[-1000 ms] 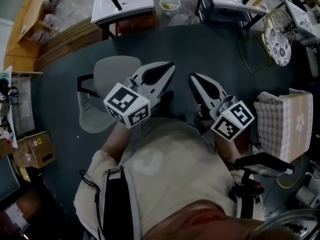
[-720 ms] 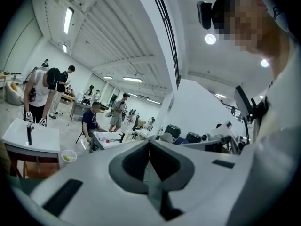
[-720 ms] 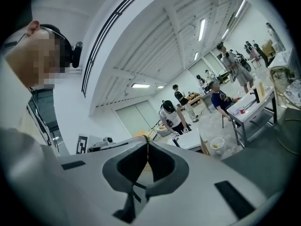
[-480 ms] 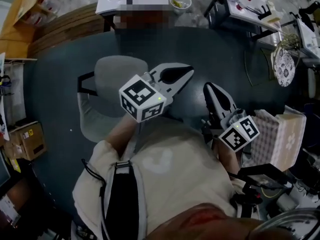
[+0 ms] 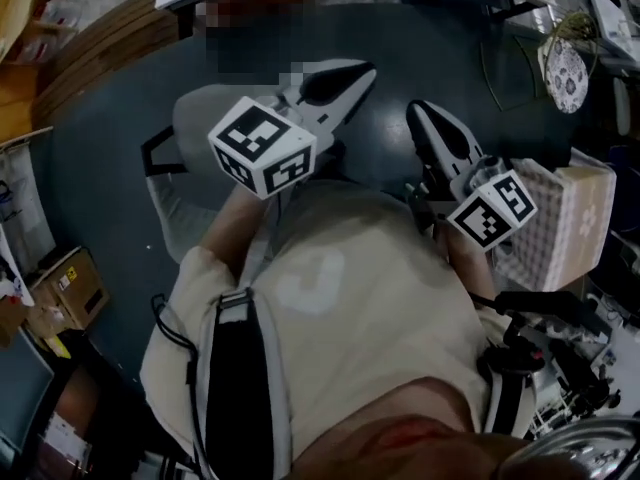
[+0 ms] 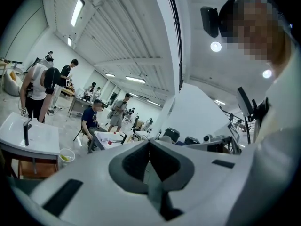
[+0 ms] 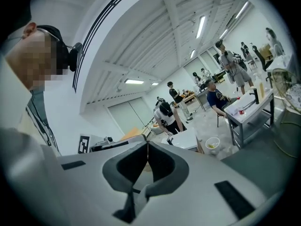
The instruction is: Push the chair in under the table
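Dark rounded surface (image 5: pixel 440 58), grey chair (image 5: pixel 198 123).

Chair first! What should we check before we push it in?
1. Chair found: ok. The gray chair sits under the left hand-held gripper in the head view.
2. Left hand-held gripper free: ok, jaws shut on nothing.
3. Right hand-held gripper free: ok, jaws shut on nothing.
4. Grippers aimed at the chair: not ok. Both gripper views look out across the room, with no chair ahead.
5. Which table it goes under: cannot tell. A white table stands beyond the chair.
6. Cardboard box out of the way: ok, it lies off to the side.
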Demonstrator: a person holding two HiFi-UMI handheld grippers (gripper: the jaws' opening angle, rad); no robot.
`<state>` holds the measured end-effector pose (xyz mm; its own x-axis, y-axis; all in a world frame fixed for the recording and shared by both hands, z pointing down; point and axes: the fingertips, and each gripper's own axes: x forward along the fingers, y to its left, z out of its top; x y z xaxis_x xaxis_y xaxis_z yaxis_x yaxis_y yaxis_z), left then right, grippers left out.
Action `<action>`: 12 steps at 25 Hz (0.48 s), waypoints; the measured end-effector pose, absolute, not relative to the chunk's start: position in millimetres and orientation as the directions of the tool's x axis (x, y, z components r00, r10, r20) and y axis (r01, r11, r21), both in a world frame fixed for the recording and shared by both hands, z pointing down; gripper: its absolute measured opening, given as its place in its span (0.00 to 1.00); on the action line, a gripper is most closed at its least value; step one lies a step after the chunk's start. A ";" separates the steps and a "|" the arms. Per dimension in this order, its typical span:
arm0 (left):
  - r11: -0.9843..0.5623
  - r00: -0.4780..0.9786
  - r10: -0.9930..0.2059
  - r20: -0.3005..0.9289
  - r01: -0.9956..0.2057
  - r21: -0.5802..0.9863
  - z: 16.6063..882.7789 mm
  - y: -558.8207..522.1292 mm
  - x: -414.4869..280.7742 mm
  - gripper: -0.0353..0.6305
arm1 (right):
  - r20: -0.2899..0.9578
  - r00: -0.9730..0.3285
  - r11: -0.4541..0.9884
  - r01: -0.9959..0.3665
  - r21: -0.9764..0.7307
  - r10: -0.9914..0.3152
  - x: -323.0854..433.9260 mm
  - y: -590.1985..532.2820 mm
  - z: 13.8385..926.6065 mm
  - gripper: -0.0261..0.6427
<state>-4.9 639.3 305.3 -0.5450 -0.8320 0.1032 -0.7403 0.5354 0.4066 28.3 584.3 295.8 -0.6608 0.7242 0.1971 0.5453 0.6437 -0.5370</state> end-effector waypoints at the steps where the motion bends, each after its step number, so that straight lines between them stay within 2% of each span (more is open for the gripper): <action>1: 0.535 -0.544 -0.833 0.099 -0.748 0.394 302.4 639.8 -11.0 0.06 | 0.187 -0.666 0.644 0.548 -0.534 0.722 23.0 584.9 293.8 0.06; 6: 0.495 -0.489 -0.865 0.116 -0.790 0.362 302.7 614.9 -13.8 0.06 | 0.199 -0.708 0.677 0.494 -0.546 0.678 20.7 566.7 296.5 0.06; 12: 0.434 -0.410 -0.901 0.143 -0.846 0.309 299.5 572.4 -13.2 0.06 | 0.157 -0.768 0.698 0.451 -0.556 0.621 20.6 532.3 291.1 0.06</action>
<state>-13.2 572.4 299.5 -0.4097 -0.9009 0.1432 -0.8463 0.4339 0.3091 20.6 532.3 291.1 -0.7682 0.6207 0.1567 0.4510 0.6985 -0.5556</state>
